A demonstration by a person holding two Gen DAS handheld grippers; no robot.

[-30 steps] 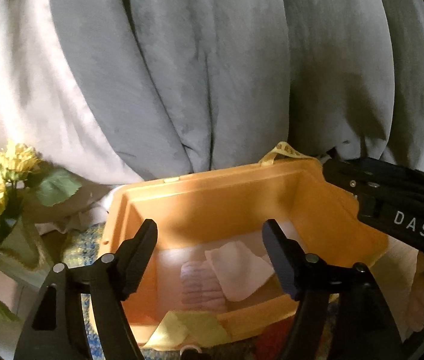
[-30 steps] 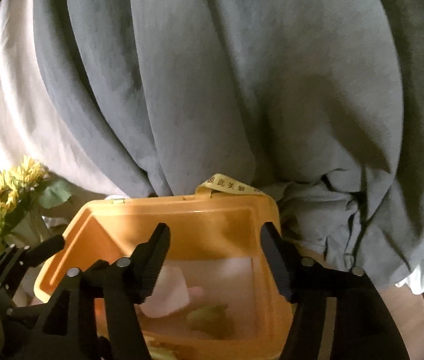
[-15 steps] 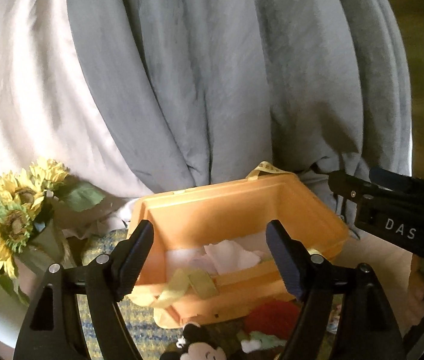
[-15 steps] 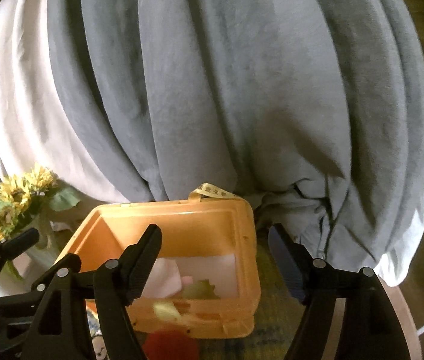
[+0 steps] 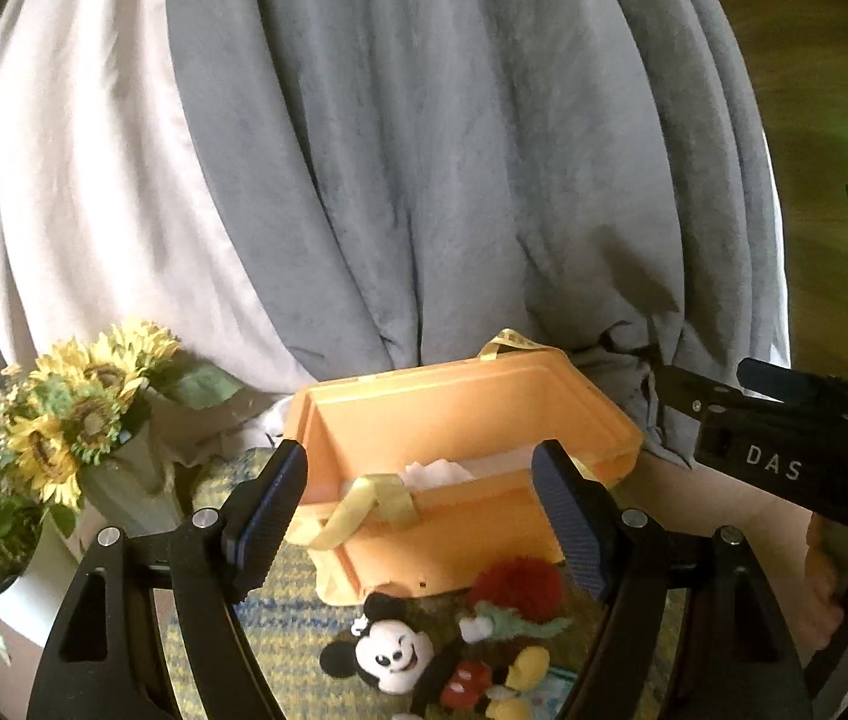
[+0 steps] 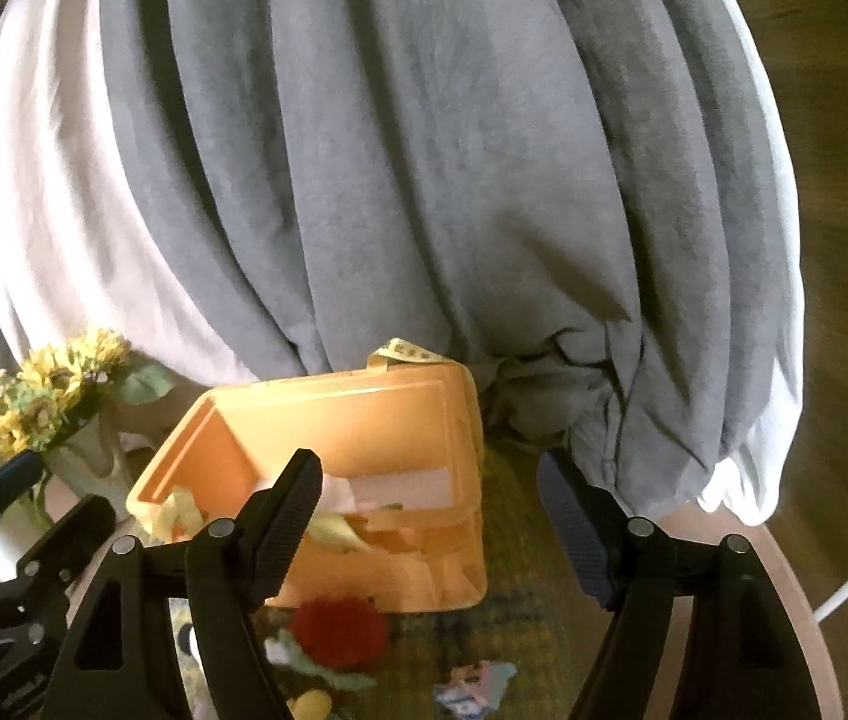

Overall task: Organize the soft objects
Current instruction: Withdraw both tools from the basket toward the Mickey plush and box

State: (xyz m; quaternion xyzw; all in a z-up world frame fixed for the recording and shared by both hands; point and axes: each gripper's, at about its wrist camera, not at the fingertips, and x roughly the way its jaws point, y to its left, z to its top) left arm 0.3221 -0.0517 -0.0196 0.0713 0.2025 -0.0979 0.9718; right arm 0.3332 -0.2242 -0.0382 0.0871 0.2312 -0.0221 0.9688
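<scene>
done: cloths in bin [image 5: 460, 414] | left: mouse toy [image 5: 399, 654], red plush [image 5: 520, 585] on mat by bin | left gripper [image 5: 424, 516] released, empty | right gripper [image 6: 430, 522] jaws just opening, empty

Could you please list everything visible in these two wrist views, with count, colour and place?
box: one, orange, open, on the mat, some soft pieces inside
ribbon: one, yellow, draped over the box's front wall
mouse plush: one, black, white and red, in front of the box
red plush: one, red, beside the mouse plush
mat: one, yellow-blue woven, under the box
sunflowers: one bunch, yellow, left of the box
curtain: grey and white, behind
left gripper: black, open, empty
right gripper: black, jaws just opening, empty
</scene>
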